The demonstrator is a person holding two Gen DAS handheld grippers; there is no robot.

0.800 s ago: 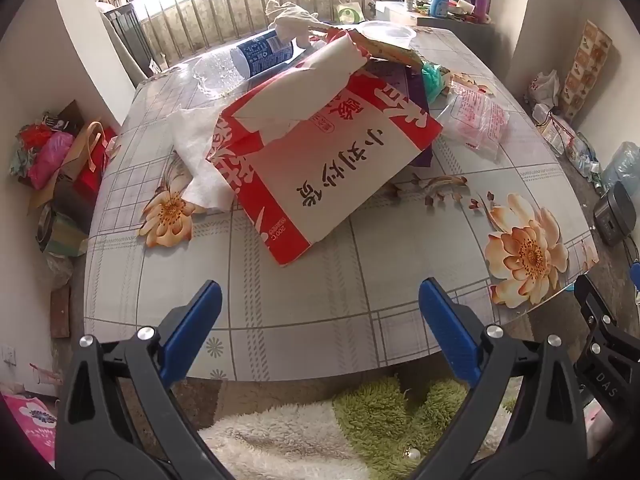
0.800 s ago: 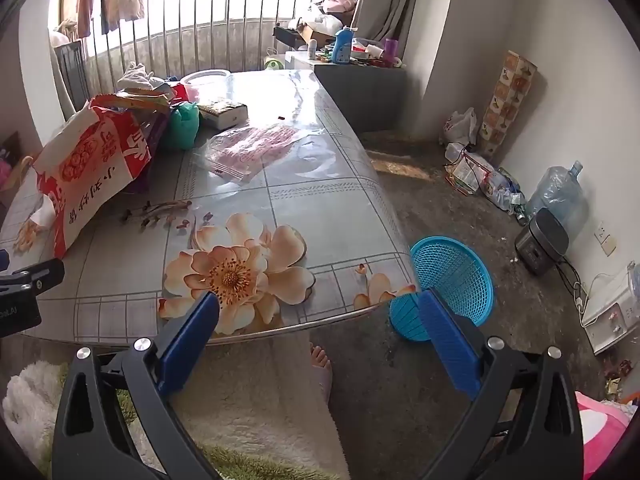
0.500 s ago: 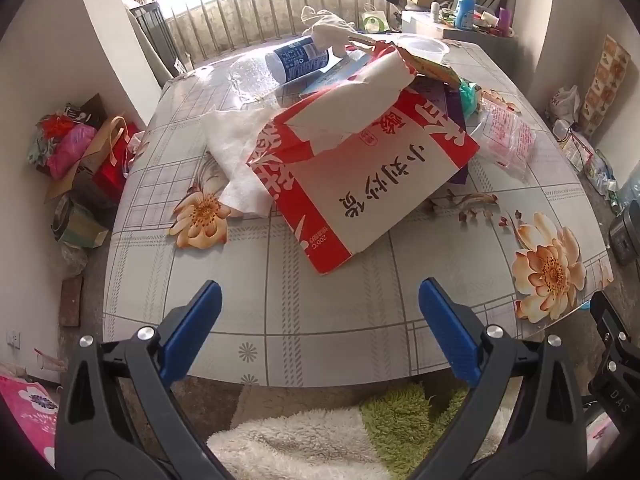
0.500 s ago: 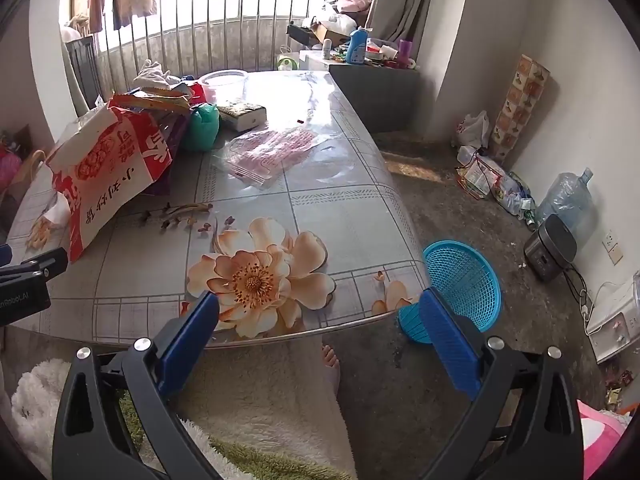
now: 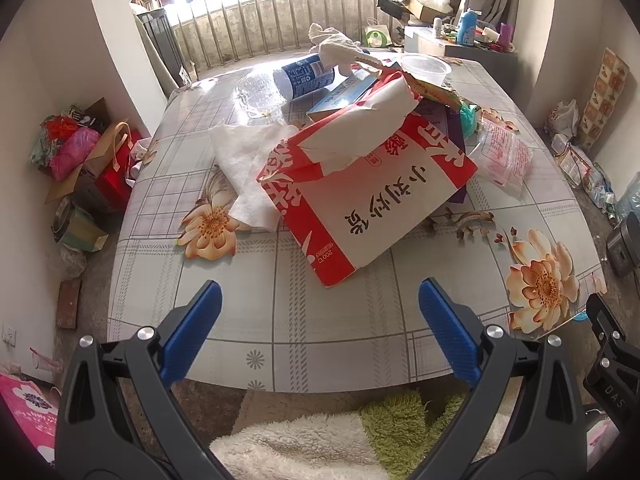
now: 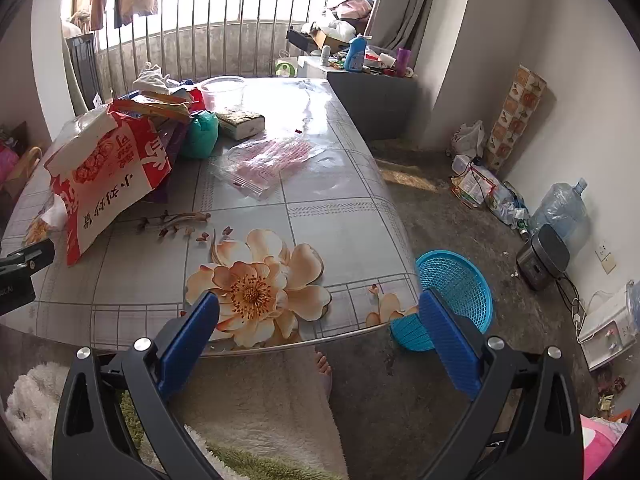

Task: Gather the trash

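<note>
A pile of trash lies on the flowered table: a big red and white paper bag, white tissue paper, a clear plastic bottle, a clear plastic tub and a pink zip bag. My left gripper is open and empty, above the table's near edge, short of the paper bag. My right gripper is open and empty at the table's near right corner. A blue mesh basket stands on the floor beside that corner. The paper bag and zip bag show in the right wrist view too.
A teal bag and a small box sit behind the pile. A dark cabinet with bottles stands at the far end. Bags and boxes clutter the floor on the left; a water jug and a cooker stand on the right.
Both grippers have risen and drawn back a little, so more of the table shows. Both stay open and empty. Nothing on the table has moved.
</note>
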